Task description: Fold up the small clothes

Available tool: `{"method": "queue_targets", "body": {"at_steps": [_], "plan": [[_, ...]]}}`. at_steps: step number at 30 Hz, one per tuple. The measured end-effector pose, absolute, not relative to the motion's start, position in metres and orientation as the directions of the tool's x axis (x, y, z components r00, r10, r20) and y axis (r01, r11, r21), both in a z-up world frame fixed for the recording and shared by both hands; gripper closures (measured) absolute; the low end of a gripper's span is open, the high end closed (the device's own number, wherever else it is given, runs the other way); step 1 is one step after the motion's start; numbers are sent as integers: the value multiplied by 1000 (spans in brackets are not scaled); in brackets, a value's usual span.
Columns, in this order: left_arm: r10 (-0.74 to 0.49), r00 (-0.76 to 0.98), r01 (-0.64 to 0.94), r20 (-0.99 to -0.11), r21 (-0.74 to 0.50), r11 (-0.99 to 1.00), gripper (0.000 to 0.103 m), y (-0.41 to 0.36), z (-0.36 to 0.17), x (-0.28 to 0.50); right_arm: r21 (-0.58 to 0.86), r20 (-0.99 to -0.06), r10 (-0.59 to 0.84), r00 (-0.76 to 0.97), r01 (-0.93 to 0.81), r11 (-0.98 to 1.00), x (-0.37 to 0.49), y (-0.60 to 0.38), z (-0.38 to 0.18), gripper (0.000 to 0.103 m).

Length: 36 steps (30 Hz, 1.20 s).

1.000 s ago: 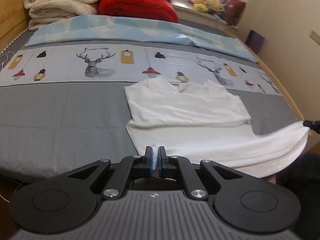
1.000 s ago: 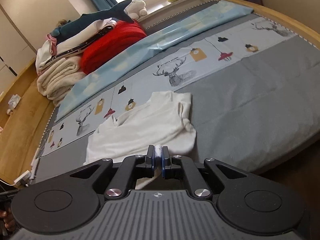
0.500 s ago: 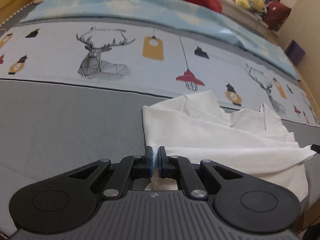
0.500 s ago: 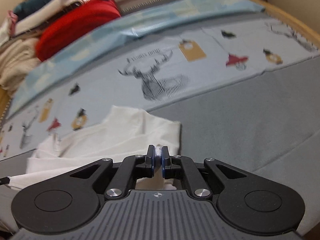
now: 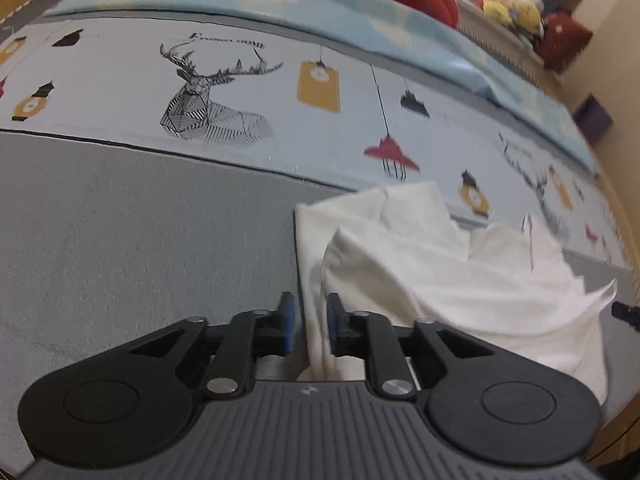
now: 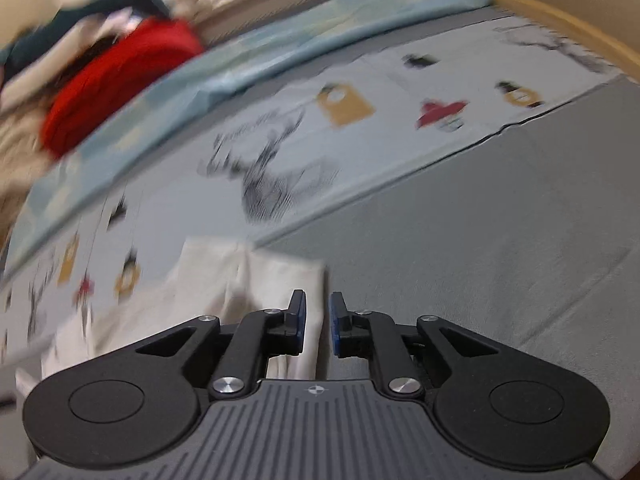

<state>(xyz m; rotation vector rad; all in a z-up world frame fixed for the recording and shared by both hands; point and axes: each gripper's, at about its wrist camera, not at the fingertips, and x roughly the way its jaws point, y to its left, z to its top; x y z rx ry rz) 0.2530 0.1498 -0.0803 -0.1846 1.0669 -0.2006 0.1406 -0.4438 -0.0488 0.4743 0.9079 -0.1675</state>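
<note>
A small white garment (image 5: 440, 264) lies folded over itself on the grey bed cover, right of centre in the left wrist view. My left gripper (image 5: 310, 326) is open, its fingers standing either side of the garment's left edge. The garment also shows in the right wrist view (image 6: 240, 280), blurred, at lower left. My right gripper (image 6: 318, 324) is open, with the garment's right edge between its fingers. The right gripper's tip shows at the far right of the left wrist view (image 5: 624, 312).
The bed cover has a grey band (image 5: 120, 240) and a pale printed band with deer and lamps (image 5: 216, 96). A light blue sheet (image 5: 280, 4), a red blanket (image 6: 120, 80) and folded bedding lie at the back. The wooden bed edge (image 6: 580, 44) runs at right.
Both grippers carried the garment's lower edge forward over its upper part, then opened and let go of it. The cameras now sit lower and closer to the bed.
</note>
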Motion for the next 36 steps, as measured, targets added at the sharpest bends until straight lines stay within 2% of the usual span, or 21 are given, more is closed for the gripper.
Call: {"method": "queue_targets", "body": {"at_steps": [4,6,9,19,20,21,22,23,25,26,28,31,34,36], "plan": [[-273,459,69,-845,-273,960,80,143,-87,255,265,-800,80,595,231,936,142,-425,-55,84],[-288,477,67,-830,-292,954,72,138,-85,259,261,-782,91,617,191,946,146,-417,-53,75],[-272,485,51,-831,-284,958,68,129,-88,268,232,-779,79,622,168,958,157,-407,-54,67],[-245,458,37,-855,-257,966,67,117,-107,300,198,-794,57,606,168,966,198,-394,-72,67],[-244,459,40,-854,-254,966,67,116,-108,302,195,-795,55,604,169,966,201,-394,-73,69],[-242,459,42,-855,-251,967,68,115,-110,305,196,-794,56,606,168,966,203,-394,-74,78],[-243,454,45,-857,-250,967,74,115,-111,307,202,-792,62,607,166,965,205,-394,-74,88],[-242,457,52,-856,-246,968,92,114,-111,309,210,-790,68,609,164,964,206,-395,-74,97],[-212,501,72,-839,-204,976,93,110,-103,311,202,-771,39,636,185,962,209,-396,-69,98],[-191,546,78,-816,-178,981,97,108,-95,311,210,-742,16,670,210,955,209,-398,-62,98],[-176,629,81,-758,-161,984,97,107,-80,310,251,-679,-16,734,252,935,208,-403,-50,99],[-129,684,49,-718,-131,990,97,104,-72,312,253,-616,-88,783,303,919,209,-402,-40,99],[-119,697,26,-707,-141,990,97,102,-71,316,246,-605,-117,787,324,913,217,-396,-39,98],[-119,685,9,-719,-154,988,93,101,-74,321,203,-617,-144,774,333,921,225,-388,-42,96]]}}
